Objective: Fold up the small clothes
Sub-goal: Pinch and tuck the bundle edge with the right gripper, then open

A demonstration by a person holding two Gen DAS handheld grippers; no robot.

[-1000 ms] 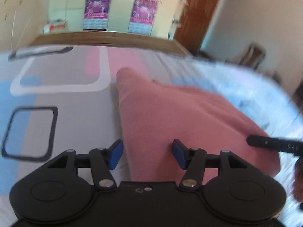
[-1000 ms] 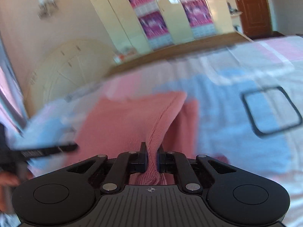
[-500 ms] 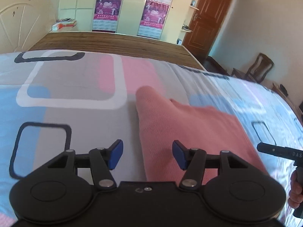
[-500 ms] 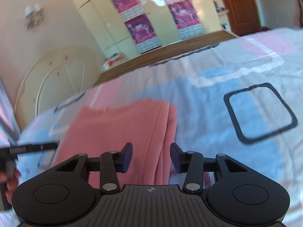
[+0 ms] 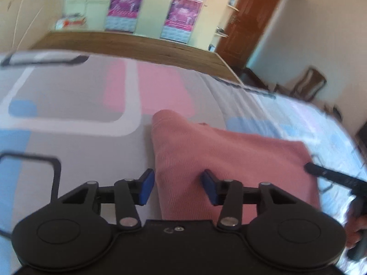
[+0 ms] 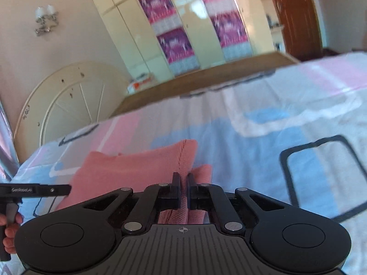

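A pink knit garment [image 5: 224,160] lies folded on the patterned bedsheet [image 5: 68,105]. My left gripper [image 5: 176,189] is open, its blue pads straddling the garment's near left edge without closing on it. In the right wrist view the same garment [image 6: 128,169] spreads to the left, and my right gripper [image 6: 182,189] is shut on a raised fold of its right edge, lifting that edge a little off the bed. The right gripper also shows in the left wrist view [image 5: 335,178] at the garment's far right.
The sheet [image 6: 298,137] has pink, blue and grey blocks with black outlines. A wooden bed end [image 5: 137,43] runs along the far side. A white round headboard [image 6: 68,100], a wardrobe with posters [image 6: 179,29], a brown door [image 5: 247,23] and a chair [image 5: 309,82] stand beyond.
My right gripper was open over the garment's right edge half a second ago and has now shut on it, raising a fold. The left gripper stays open; its view tilted and blurred slightly.
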